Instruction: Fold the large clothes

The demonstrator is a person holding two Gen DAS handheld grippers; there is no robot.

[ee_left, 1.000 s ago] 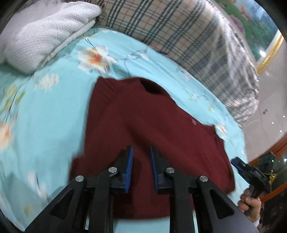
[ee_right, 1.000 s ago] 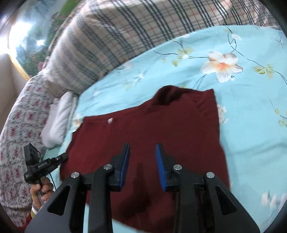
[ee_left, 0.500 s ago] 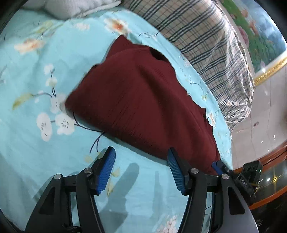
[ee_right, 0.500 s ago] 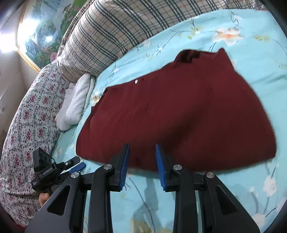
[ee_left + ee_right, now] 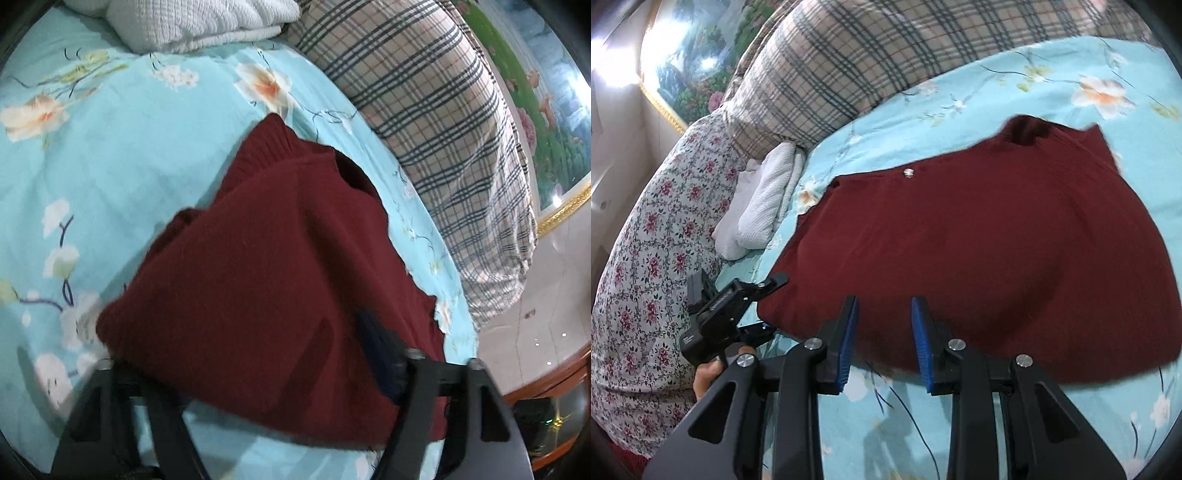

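Note:
A dark red knit sweater (image 5: 979, 251) lies folded on the light blue floral bedsheet (image 5: 1052, 92). In the left wrist view the sweater (image 5: 266, 266) fills the middle and its near edge covers my left gripper (image 5: 258, 373), whose jaws stand wide apart around that corner. In the right wrist view the left gripper (image 5: 764, 302) shows at the sweater's left corner, one finger above and one below the edge. My right gripper (image 5: 882, 328) is open with a narrow gap, its blue pads (image 5: 849, 332) at the sweater's near edge, holding nothing.
A plaid pillow or quilt (image 5: 443, 110) lies behind the sweater. Folded white towels (image 5: 192, 22) lie at the back, also in the right wrist view (image 5: 764, 206). A floral-patterned cloth (image 5: 646, 240) is at the left. The bed edge and floor (image 5: 535, 314) are to the right.
My left gripper has pushed forward so the sweater's corner now lies between its open jaws. My right gripper has edged closer to the sweater's near edge.

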